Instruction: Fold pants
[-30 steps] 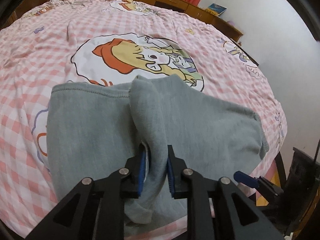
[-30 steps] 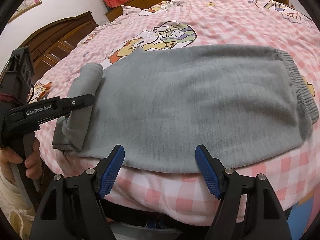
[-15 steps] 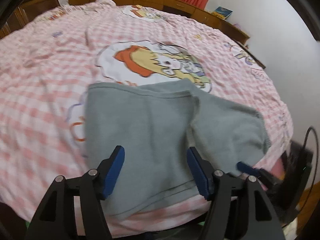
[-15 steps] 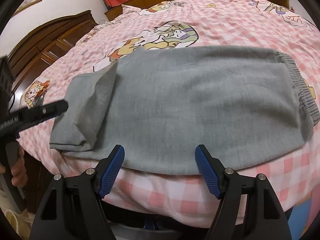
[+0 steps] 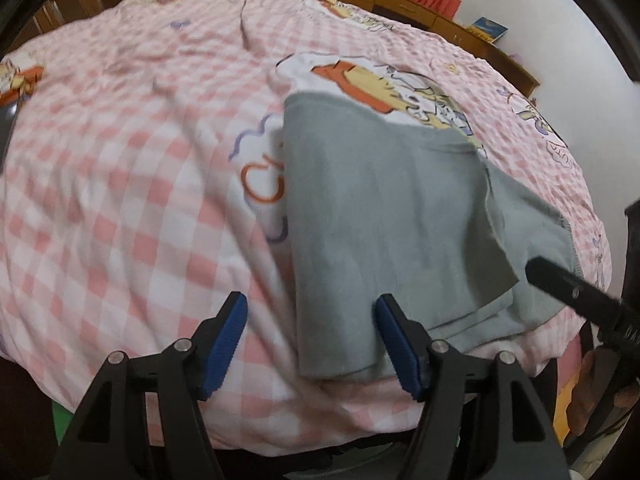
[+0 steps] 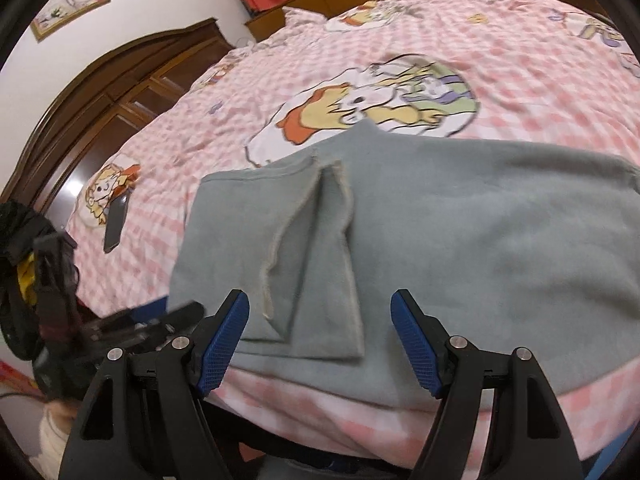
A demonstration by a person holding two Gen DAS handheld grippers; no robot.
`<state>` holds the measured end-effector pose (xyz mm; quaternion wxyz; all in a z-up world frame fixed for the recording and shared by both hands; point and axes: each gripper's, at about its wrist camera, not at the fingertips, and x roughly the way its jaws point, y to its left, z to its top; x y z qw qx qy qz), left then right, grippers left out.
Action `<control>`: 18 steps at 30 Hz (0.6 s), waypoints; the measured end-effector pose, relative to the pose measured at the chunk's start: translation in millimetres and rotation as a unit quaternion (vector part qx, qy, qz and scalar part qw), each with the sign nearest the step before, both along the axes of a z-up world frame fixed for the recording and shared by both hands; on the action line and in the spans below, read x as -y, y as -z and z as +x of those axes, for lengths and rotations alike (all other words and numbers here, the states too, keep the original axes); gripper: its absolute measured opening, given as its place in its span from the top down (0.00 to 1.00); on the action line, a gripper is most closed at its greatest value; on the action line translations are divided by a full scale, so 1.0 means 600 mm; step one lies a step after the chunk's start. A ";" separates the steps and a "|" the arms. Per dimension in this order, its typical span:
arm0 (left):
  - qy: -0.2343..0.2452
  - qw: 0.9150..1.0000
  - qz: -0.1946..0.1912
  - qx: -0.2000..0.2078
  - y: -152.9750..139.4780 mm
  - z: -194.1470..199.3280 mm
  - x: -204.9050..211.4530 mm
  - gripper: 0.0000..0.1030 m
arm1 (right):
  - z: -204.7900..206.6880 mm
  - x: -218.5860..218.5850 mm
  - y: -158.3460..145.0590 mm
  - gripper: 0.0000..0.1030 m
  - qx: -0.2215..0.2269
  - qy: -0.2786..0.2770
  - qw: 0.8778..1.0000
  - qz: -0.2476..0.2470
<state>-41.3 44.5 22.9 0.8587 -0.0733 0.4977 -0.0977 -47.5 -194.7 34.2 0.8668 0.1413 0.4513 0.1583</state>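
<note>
With both grippers empty, the soft grey fleece pants (image 6: pixel 460 232) lie flat near the bed's edge.
Left gripper (image 5: pixel 310 340) and right gripper (image 6: pixel 320 344) hover with jaws wide apart, probably lining up the next fold over the turned-in leg end (image 6: pixel 316 256).

Both wrist views look low across the bed's near edge, sharing the grey pants (image 5: pixel 384 216).

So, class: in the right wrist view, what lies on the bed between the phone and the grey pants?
Only bare checked bedsheet lies between the phone and the pants.
</note>
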 end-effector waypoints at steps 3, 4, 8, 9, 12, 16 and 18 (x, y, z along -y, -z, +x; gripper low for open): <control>0.002 1.000 -0.002 0.000 0.007 -0.003 -0.002 0.31 | 0.015 -0.021 0.002 0.27 -0.001 -0.011 1.000 -0.017; 0.004 1.000 -0.003 0.001 0.007 -0.004 -0.002 0.30 | 0.021 -0.028 0.003 0.27 -0.003 -0.010 1.000 -0.023; 0.007 1.000 -0.006 0.002 0.010 -0.013 -0.008 0.29 | 0.039 -0.042 0.013 0.27 -0.007 -0.014 0.999 -0.035; 0.008 1.000 -0.006 0.003 0.010 -0.016 -0.010 0.29 | 0.044 -0.045 0.017 0.27 -0.009 -0.014 0.999 -0.040; 0.010 1.000 -0.004 0.006 0.010 -0.019 -0.010 0.28 | 0.052 -0.043 0.033 0.27 -0.016 -0.015 0.999 -0.045; 0.011 1.000 -0.006 0.007 0.009 -0.020 -0.009 0.28 | 0.054 -0.040 0.039 0.46 -0.014 -0.011 0.998 -0.059; 0.010 1.000 -0.005 0.007 0.010 -0.020 -0.010 0.28 | 0.056 -0.045 0.038 0.83 -0.014 -0.021 0.997 -0.070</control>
